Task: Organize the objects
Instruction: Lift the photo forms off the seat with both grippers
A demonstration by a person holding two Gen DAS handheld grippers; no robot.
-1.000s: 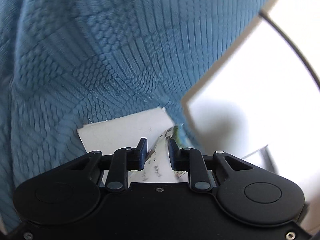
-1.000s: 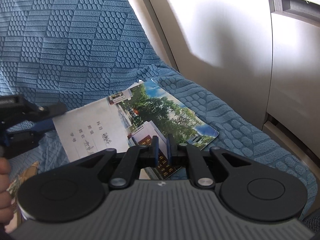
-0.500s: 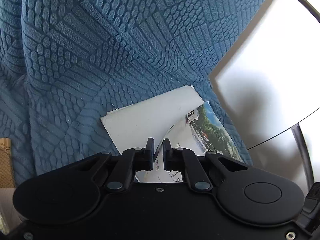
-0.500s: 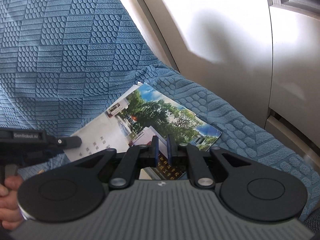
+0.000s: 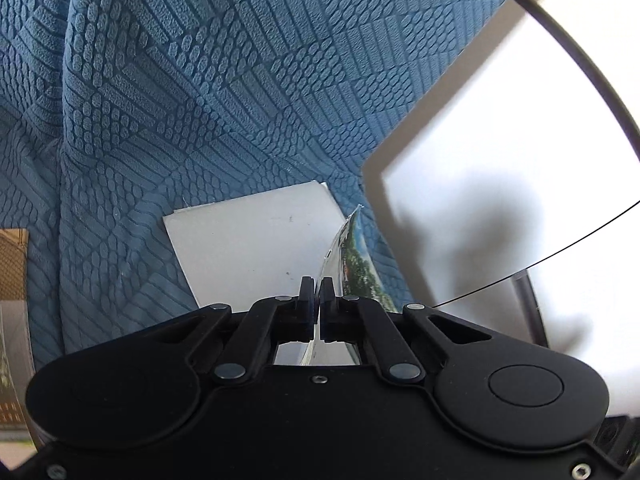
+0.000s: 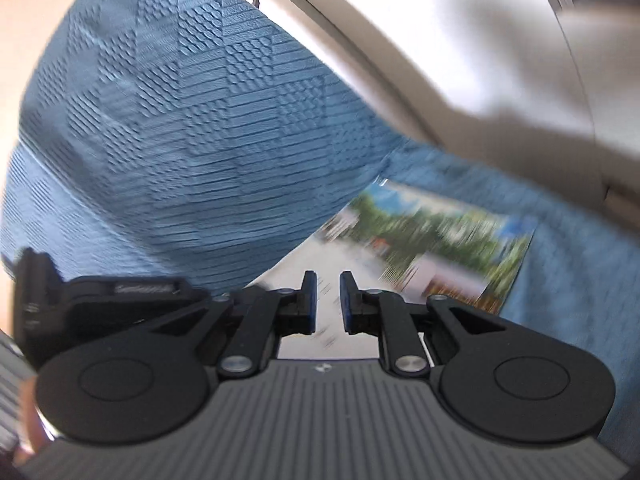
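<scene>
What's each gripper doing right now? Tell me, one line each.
Left gripper: shut on the lifted cover of the booklet; jaws just closed.
Right gripper: open, nothing gripped; jaws just opened above the booklet.

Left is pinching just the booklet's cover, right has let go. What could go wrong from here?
1. Left gripper is shut on the cover alone; the white page falls open, so the cover may crease or tear.
2. Right gripper, just opened, holds nothing; the booklet may swing or slip.
</scene>
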